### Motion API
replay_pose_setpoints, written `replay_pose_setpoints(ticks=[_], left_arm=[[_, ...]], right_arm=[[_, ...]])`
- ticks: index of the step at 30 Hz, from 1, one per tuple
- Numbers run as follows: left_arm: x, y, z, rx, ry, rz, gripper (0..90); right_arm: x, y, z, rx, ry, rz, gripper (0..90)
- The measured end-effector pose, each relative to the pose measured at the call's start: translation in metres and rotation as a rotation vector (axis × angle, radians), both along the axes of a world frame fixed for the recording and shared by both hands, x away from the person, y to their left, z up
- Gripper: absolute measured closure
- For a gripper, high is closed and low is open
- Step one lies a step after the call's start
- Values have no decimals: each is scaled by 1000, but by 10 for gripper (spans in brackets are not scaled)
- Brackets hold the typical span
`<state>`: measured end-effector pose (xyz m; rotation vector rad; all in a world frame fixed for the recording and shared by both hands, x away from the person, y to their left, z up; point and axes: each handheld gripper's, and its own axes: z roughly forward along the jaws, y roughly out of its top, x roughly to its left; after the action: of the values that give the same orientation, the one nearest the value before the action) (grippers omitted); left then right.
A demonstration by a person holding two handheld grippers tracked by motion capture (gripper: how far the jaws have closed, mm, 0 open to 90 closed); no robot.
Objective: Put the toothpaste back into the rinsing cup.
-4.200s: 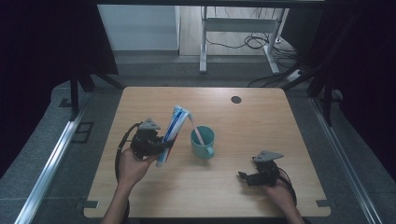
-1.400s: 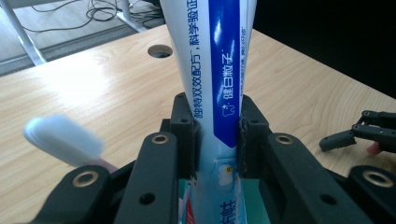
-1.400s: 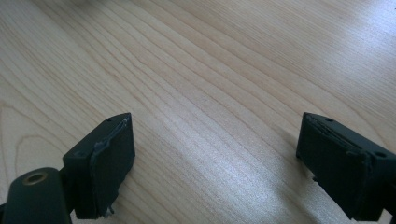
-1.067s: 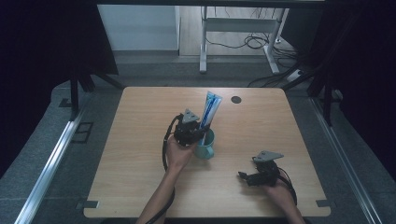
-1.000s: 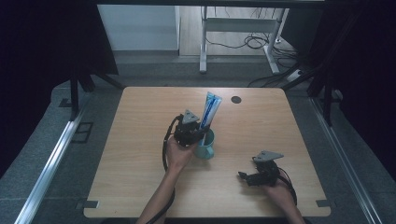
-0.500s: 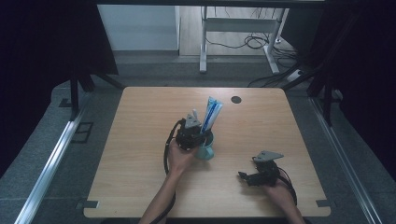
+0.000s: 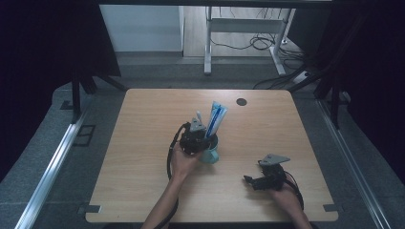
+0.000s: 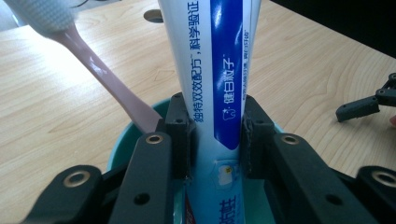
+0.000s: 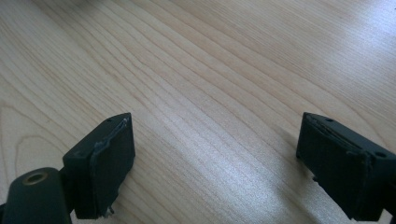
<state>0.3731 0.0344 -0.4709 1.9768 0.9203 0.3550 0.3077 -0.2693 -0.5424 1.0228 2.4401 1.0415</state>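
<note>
A white and blue toothpaste tube stands upright with its lower end inside a teal cup near the table's middle. My left gripper reaches in from the cup's left. In the left gripper view its pads touch both sides of the toothpaste tube above the cup's rim. Its jaws have just been opening a little, with the tube still between them. A pink toothbrush leans in the cup, bristles up. My right gripper rests on the table at the front right, open, with bare wood between its jaws.
The wooden table has a round black cable hole at the back right. Beyond the far edge are a desk frame and cables on the floor. The right gripper lies off to the right in the left gripper view.
My left gripper has carried the toothpaste tube from left of the cup to over it, turned it upright and lowered its end into the cup. The right gripper has stayed put.
</note>
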Motion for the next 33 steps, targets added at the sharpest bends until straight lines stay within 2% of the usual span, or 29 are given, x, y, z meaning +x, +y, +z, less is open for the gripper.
replay_pose_setpoints(ticks=[5,7,17,21,33], left_arm=[[-1,0,-4,35,12,-2,671],[0,1,-4,18,22,4,670],[0,1,-3,27,30,-3,656],[-2,3,-1,26,21,-4,632],[-6,0,4,63,6,-8,419]], right_arm=[[0,0,0,-1,-1,0,117],[0,0,0,0,0,0,118],[0,0,0,-1,-1,0,118],[0,0,0,0,-1,1,118],[0,0,0,-2,-1,0,118]])
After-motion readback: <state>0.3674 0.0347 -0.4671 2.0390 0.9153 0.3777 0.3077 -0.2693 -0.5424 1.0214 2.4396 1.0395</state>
